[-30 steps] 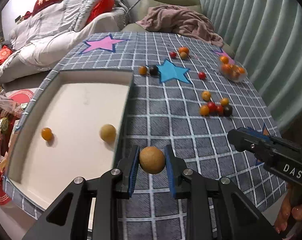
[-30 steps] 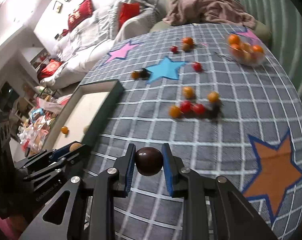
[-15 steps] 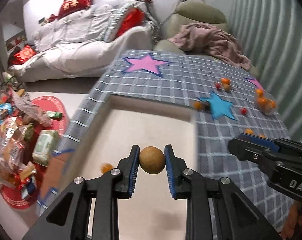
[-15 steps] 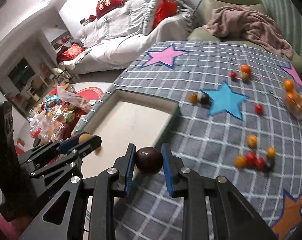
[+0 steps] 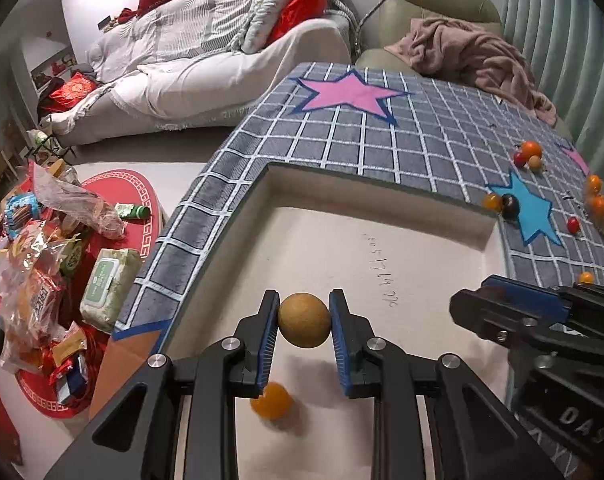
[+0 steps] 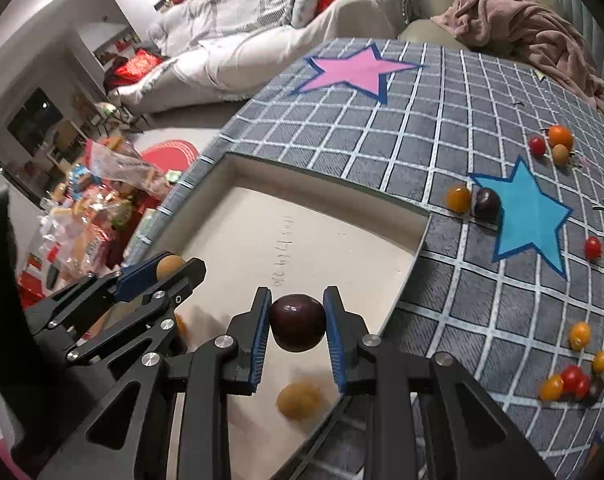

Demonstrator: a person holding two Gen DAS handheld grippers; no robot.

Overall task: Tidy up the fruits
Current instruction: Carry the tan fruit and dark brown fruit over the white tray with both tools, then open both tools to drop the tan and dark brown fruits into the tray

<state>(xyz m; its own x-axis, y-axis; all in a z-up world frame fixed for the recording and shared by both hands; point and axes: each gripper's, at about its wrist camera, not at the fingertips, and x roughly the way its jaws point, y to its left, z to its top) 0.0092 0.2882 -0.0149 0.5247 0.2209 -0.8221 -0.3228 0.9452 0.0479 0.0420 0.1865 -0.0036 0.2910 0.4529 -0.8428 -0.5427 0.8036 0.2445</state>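
Both claws tilt down, gripping fruit.

Glossy dark plum, matt tan fruit, woven checked cloth, black plastic tongs

The shallow cream rectangular tray is mostly bare floor. Obstacles inside: a small orange round fruit below the left claw, a tan round fruit below the right claw. The claws stand side by side, apart.
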